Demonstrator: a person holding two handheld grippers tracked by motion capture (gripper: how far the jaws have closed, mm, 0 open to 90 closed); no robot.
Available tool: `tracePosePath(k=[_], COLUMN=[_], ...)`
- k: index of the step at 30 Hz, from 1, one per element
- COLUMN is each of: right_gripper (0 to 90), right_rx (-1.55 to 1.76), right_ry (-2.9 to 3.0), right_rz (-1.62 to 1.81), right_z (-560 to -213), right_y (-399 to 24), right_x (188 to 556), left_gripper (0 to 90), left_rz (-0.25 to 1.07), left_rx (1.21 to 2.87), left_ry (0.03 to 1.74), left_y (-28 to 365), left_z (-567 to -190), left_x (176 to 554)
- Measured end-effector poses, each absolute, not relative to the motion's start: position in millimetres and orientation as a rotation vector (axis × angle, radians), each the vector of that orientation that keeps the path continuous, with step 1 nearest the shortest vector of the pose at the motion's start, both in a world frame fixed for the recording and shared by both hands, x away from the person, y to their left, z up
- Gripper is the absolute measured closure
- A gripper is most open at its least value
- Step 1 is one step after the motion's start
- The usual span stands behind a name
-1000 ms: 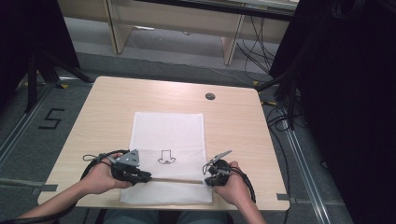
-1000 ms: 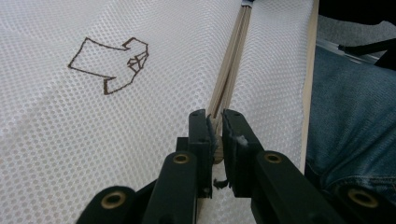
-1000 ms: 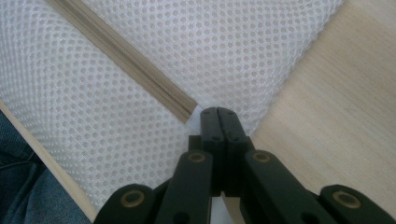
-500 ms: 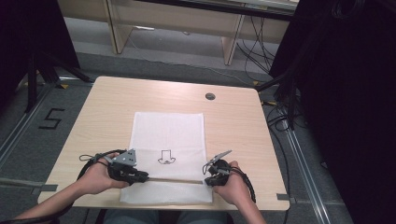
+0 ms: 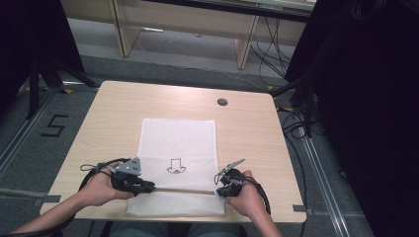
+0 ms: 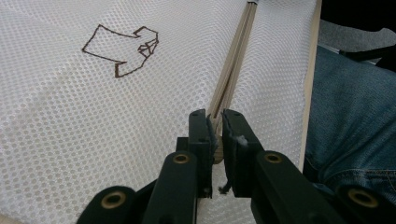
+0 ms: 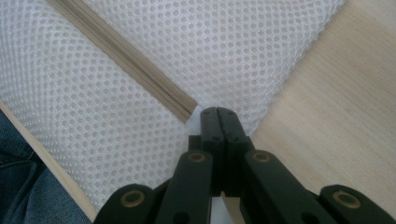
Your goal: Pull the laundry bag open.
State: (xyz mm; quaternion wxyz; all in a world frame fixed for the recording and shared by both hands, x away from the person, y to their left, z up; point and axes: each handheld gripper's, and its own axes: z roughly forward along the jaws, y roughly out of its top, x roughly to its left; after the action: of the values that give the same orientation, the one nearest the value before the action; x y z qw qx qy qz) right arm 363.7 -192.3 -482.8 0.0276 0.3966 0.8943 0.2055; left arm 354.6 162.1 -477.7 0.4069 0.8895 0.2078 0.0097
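So there's a white mesh bag (image 5: 178, 163) lying flat on the wooden tabletop (image 5: 118, 113), near the person's edge and roughly centred between the sides. Its long axis runs from the near edge toward the far edge, and nothing bulges inside it as far as the high view lets anyone tell. A little brown shirt logo (image 5: 176, 167) is printed on it, just past the zipper.

The beige zipper (image 5: 183, 190) crosses the bag's near end side to side, at right angles to the long axis.

The left claw (image 5: 148, 188) sits at the zipper's left end, and in the left gripper view (image 6: 215, 122) its jaws are pinched around the zipper's end, so it's gripping that. The right claw (image 5: 218, 192) is at the zipper's right end; in the right gripper view (image 7: 217, 113) its jaws are pressed fully together, with a bit of white mesh edge right at the tips, just past where the zipper stops.

There's also a small dark round cap (image 5: 222, 101) set in the tabletop, well apart from the bag.
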Motion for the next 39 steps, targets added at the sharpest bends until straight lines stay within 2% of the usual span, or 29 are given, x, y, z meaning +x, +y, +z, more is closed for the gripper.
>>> tracePosePath(k=[30, 34, 39], right_gripper=[90.0, 90.0, 90.0], right_rx=[1.221, 1.238, 1.24], right_ry=[2.764, 2.763, 2.762], right_rz=[0.639, 0.643, 0.642], right_z=[-482.8, -482.9, -482.9], right_y=[-192.7, -192.4, -192.2], right_x=[364.2, 363.7, 363.4], left_gripper=[82.3, 82.3, 82.3], left_rz=[0.038, 0.052, 0.02], left_rx=[2.233, 2.248, 2.226], left_ry=[0.579, 0.547, 0.582], left_y=[184.8, 187.2, 187.4], left_z=[-479.4, -479.0, -480.1], left_x=[353.6, 355.1, 353.4])
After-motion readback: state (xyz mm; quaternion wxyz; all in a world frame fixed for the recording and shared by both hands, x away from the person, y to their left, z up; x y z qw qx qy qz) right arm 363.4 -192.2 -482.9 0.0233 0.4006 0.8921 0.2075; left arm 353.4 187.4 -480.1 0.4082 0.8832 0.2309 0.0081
